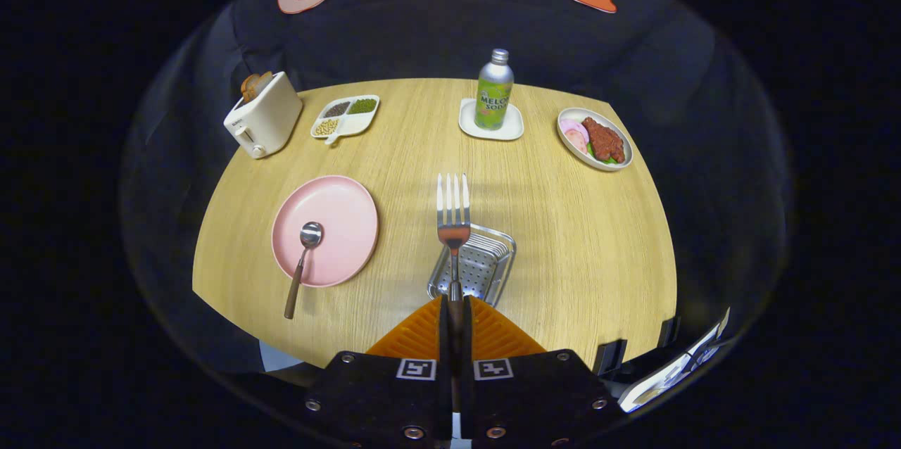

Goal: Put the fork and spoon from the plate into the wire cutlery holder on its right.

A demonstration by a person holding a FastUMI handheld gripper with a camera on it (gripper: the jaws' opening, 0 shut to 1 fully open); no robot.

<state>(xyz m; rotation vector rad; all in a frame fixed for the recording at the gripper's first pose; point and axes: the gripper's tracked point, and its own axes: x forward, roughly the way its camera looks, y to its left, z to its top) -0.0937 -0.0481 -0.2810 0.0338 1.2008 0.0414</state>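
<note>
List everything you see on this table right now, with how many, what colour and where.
fork: one, silver, clamped between the tongs, tines pointing away, over the holder
wire cutlery holder: one, silver, right of the pink plate
spoon: one, silver bowl, brown handle, on the pink plate
pink plate: one, left of holder
toaster: one, cream, far left
divided dish: one, white, beside toaster
bottle: one, green, on a white coaster
food plate: one, white, far right
table: one, light wood
tongs: one pair, shut on the fork

"MELON SODA" on bottle (494, 90)
</note>
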